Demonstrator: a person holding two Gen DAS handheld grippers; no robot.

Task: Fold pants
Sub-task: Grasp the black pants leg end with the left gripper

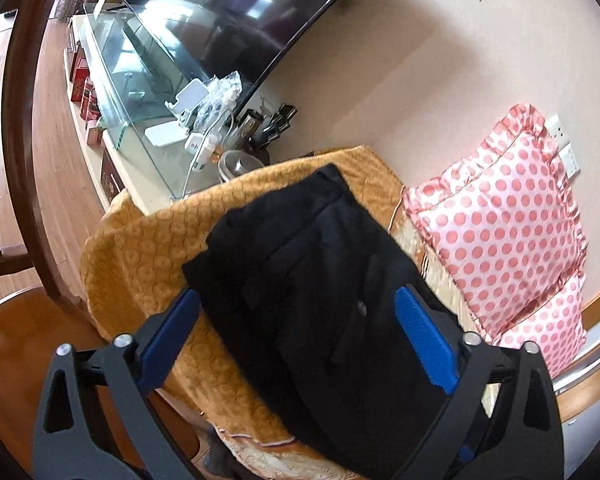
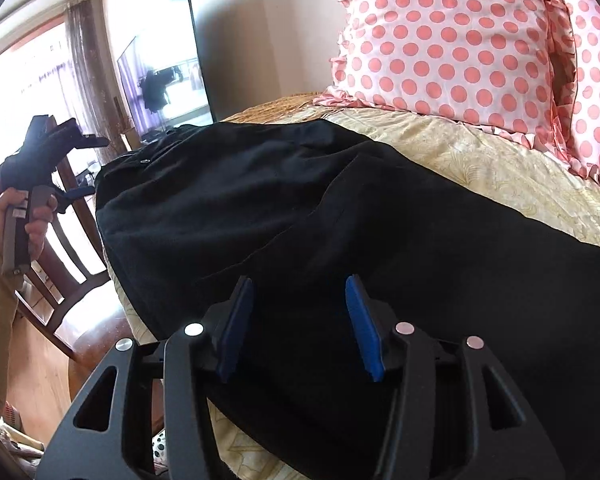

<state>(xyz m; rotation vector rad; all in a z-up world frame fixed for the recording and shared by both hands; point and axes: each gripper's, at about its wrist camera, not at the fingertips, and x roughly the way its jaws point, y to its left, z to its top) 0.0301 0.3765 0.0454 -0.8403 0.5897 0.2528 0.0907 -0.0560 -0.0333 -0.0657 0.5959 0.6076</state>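
Pants (image 2: 300, 216), black, lie across the bed (image 2: 480, 168) beside the polka-dot pillow (image 2: 452, 36), stretching ahead of both my grippers. My left gripper (image 1: 296, 320) has its jaws spread wide above the cloth, pinching nothing. My right gripper (image 2: 300, 320) has its jaws partly apart over the fabric, gripping nothing.

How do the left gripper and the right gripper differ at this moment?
The left gripper has its jaws wide apart; the right gripper has them narrower, though also open. In the right wrist view the left gripper is raised in a hand beside the pants, while the right gripper is low over them. Both have blue pads and hold nothing.
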